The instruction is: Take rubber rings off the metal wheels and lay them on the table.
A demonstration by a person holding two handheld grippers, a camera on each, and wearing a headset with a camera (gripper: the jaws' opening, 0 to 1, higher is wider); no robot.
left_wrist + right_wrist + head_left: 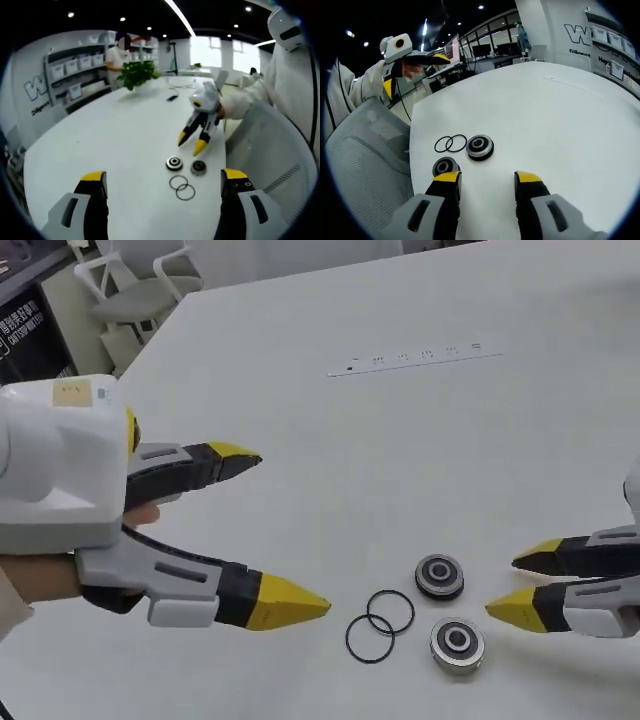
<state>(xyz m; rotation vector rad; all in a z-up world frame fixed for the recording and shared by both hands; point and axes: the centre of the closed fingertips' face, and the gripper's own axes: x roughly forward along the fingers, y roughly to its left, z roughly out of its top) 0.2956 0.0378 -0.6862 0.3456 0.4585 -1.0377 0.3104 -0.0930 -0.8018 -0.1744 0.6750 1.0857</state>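
Jaws of the left gripper (290, 530) are spread wide, with nothing held. Jaws of the right gripper (503, 585) are parted less widely and are also empty. Two rubber rings (380, 625) are seen lying overlapped on the white table (420, 440), between the grippers. Two metal wheels (440, 576) are laid flat just beside the rings, on the right gripper's side.

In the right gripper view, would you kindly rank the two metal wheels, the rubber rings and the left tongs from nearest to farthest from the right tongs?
1. Near wheel, at the left tip of the right tongs.
2. Second wheel, ahead, near centre.
3. Rubber rings, just beyond, to the left.
4. Left tongs, far off, upper left.
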